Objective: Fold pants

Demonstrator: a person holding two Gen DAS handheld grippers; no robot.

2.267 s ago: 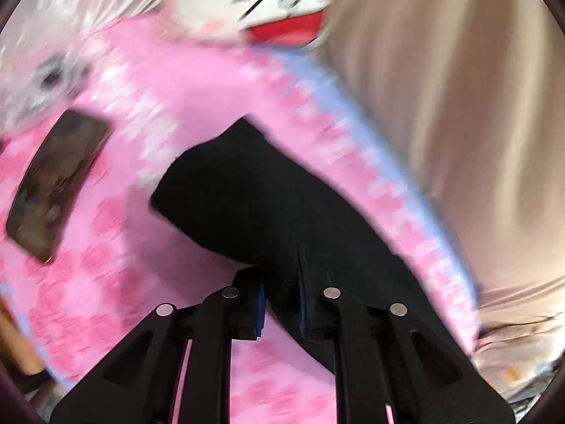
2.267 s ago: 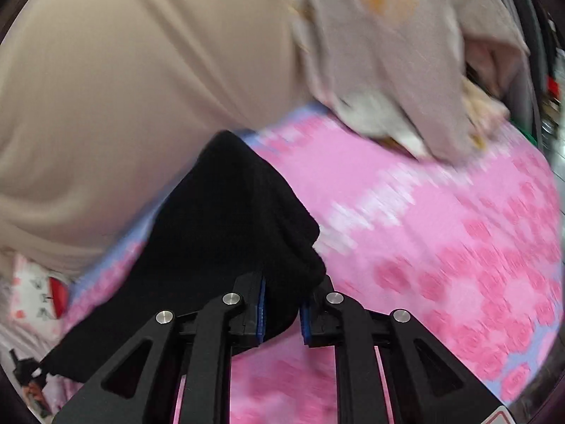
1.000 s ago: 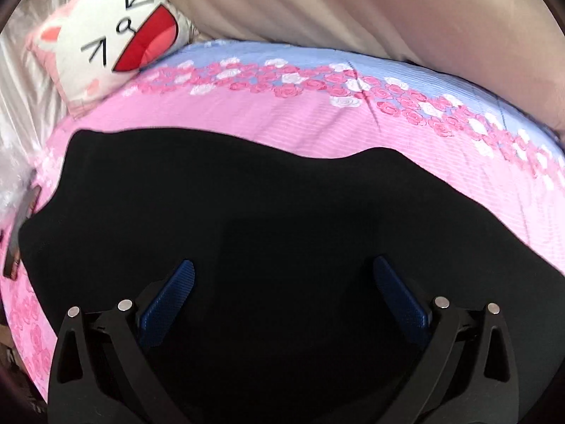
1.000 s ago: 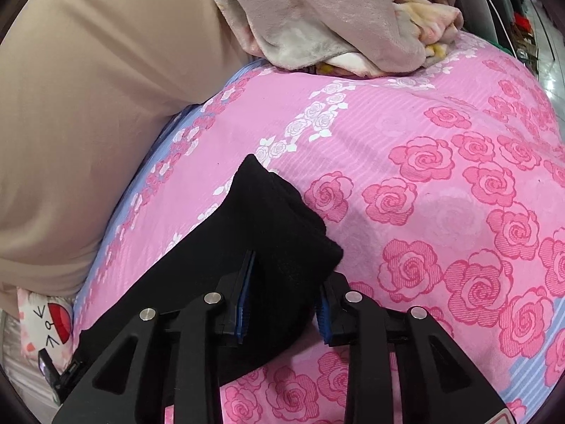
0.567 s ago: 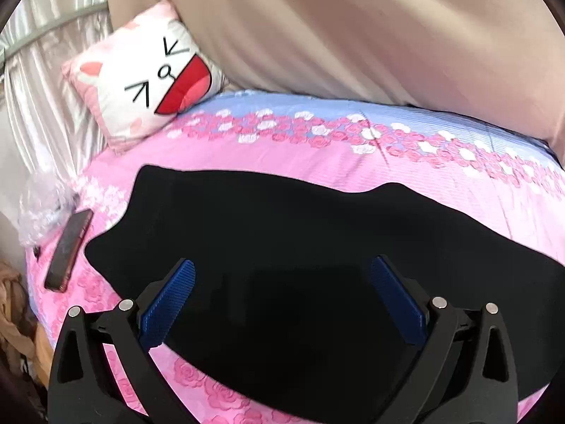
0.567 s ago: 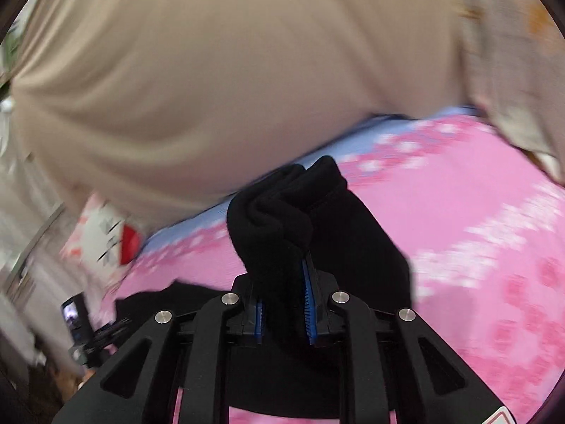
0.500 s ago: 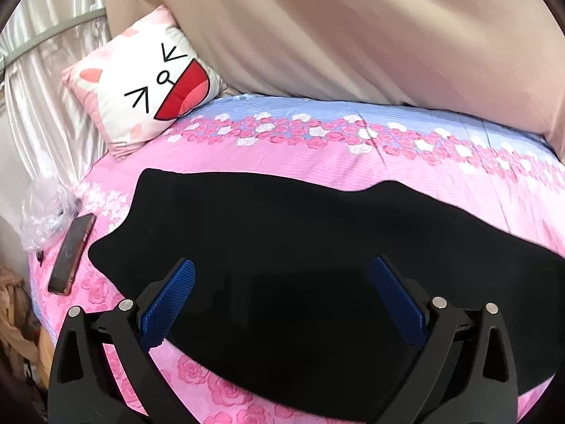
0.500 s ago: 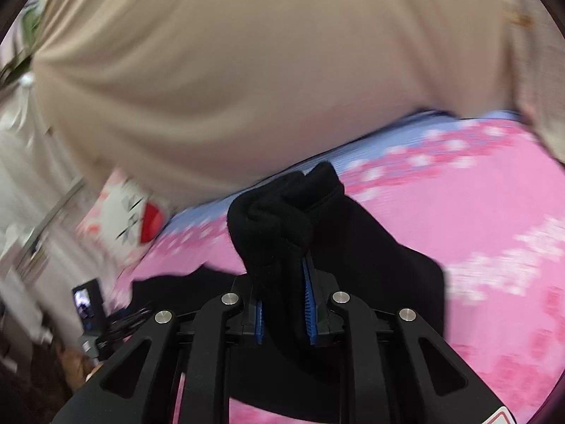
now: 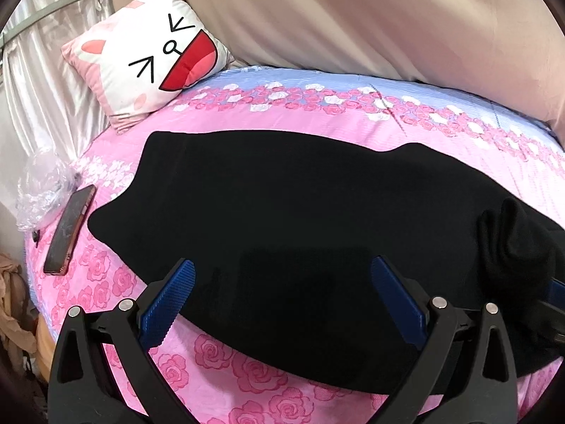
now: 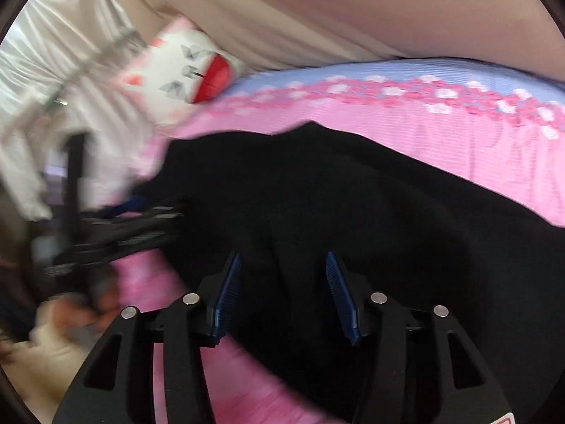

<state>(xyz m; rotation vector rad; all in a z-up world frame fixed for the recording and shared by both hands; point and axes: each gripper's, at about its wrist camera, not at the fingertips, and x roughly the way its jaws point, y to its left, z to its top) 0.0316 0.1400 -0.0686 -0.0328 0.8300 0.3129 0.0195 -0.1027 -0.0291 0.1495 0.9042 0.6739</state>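
Pants (image 9: 289, 212), black, lie spread flat across the pink rose-print bedsheet (image 9: 247, 364). Their far edge runs along the band of small white and pink roses; the near edge curves close to the left tongs (image 9: 282, 293). Left end of the fabric stops short of the phone (image 9: 69, 226), with bare sheet between them. A raised bunch of black cloth (image 9: 508, 247) stands up at the right side of the garment in the left wrist view.

Left tongs: jaws spread wide, blue pads apart, nothing between them, hovering over the near edge of the pants.

Right tongs (image 10: 282, 293): jaws parted, blue pads apart with black fabric showing below them; not clamped on it. Right wrist view is motion-blurred, so whether the pads touch the cloth cannot be told. The left tongs show as a dark blur at the left of that view.

Surroundings: cat-face cushion (image 9: 148, 60) at the far left corner of the bed, well apart from the pants. Crumpled clear plastic (image 9: 40, 190) just beside the phone at the bed's left edge. Beige curtain (image 9: 353, 17) hangs behind the far edge. Open sheet lies beyond the far hem and in front of the near edge.
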